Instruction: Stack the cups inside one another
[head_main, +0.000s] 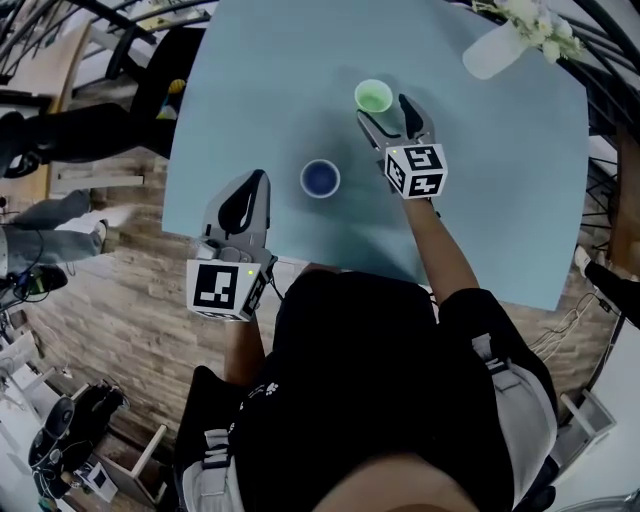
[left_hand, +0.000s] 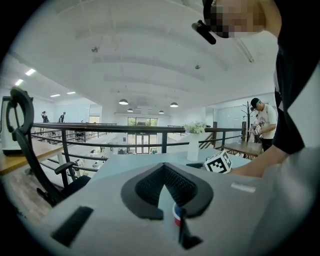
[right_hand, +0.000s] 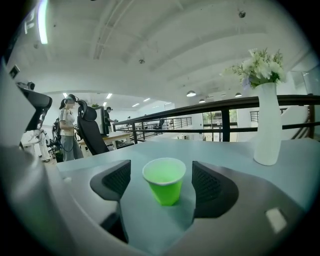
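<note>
A green cup (head_main: 373, 97) stands upright on the pale blue table (head_main: 480, 200), and a blue cup (head_main: 320, 179) stands to its near left. My right gripper (head_main: 383, 108) is open at the green cup. In the right gripper view the green cup (right_hand: 164, 180) sits between the two pads, with a gap on each side and neither pad touching it. My left gripper (head_main: 260, 177) is shut and holds nothing, at the table's near left edge, to the left of the blue cup. In the left gripper view the left gripper (left_hand: 163, 165) has its tips together.
A white vase (head_main: 495, 50) with flowers lies toward the table's far right corner, and the same vase (right_hand: 267, 125) stands to the right beyond the green cup. A black railing and office chairs surround the table. People stand in the background.
</note>
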